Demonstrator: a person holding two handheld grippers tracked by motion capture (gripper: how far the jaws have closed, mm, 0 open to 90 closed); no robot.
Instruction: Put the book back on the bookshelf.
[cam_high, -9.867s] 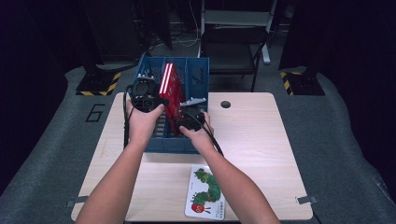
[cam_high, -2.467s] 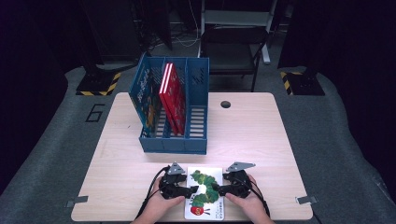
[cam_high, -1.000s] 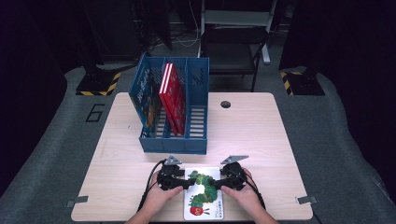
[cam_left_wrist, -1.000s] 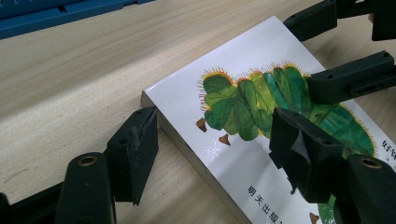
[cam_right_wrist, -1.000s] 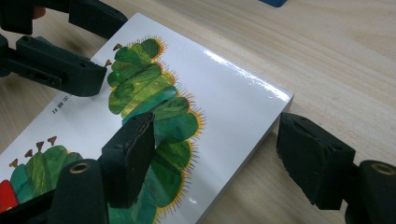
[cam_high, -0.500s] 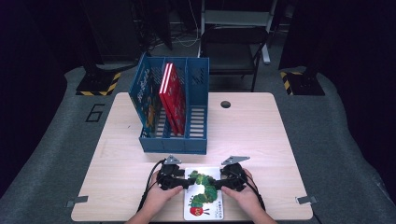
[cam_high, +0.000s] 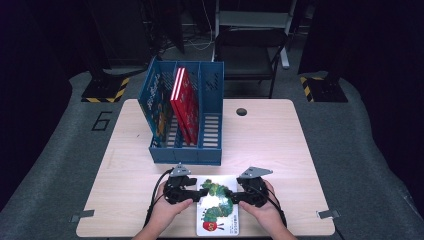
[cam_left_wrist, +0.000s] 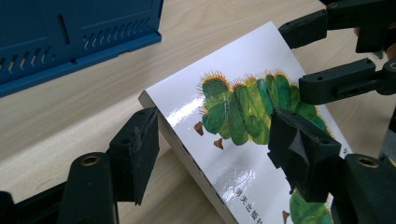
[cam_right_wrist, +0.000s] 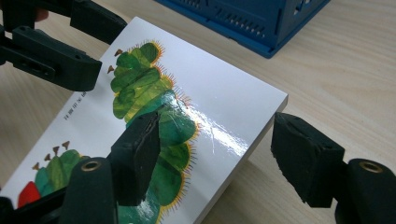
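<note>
Two red books (cam_high: 184, 104) in blue rack (cam_high: 185, 154)

The high view looks forward and down from above the person's side of the table (cam_high: 280, 135), taking in its whole top; the blue file rack (cam_high: 186, 150) sits at upper centre, the book (cam_high: 218, 207) at the bottom edge. The left gripper view rides low and close, looking along its jaws across the book (cam_left_wrist: 233, 112), with the rack (cam_left_wrist: 70, 32) at upper left. The right gripper view is as near, facing the book (cam_right_wrist: 187, 107) from the opposite side, probably; the rack (cam_right_wrist: 261, 18) crosses its top. All three share book and rack base.
</note>
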